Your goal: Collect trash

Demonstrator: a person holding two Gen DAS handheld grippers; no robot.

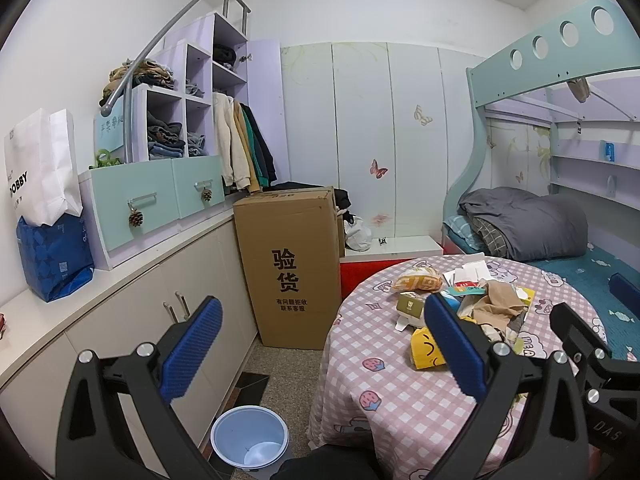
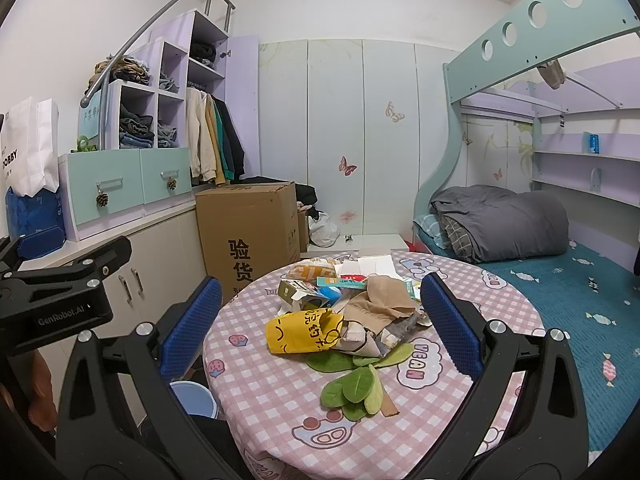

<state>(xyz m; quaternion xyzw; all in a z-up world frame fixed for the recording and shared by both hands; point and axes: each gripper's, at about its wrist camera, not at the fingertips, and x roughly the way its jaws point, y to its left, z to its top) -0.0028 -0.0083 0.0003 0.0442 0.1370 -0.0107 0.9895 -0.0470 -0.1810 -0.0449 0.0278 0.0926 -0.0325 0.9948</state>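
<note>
A heap of trash lies on the round table (image 2: 280,396) with the pink checked cloth: a yellow wrapper (image 2: 302,330), crumpled beige paper (image 2: 380,300), small boxes and cards, and green leaves (image 2: 352,390) nearer the front. The yellow wrapper (image 1: 426,350) and an orange snack bag (image 1: 418,280) also show in the left wrist view. My left gripper (image 1: 320,344) is open, held left of the table above the floor. A light blue bin (image 1: 250,442) stands on the floor below it. My right gripper (image 2: 320,320) is open, framing the heap from above, holding nothing.
A tall cardboard box (image 1: 290,264) stands between the low cabinets (image 1: 140,320) and the table. A bunk bed (image 2: 560,280) with a grey duvet fills the right side. Paper bags (image 1: 44,208) sit on the counter at left. A person's hand (image 2: 36,392) holds the left tool.
</note>
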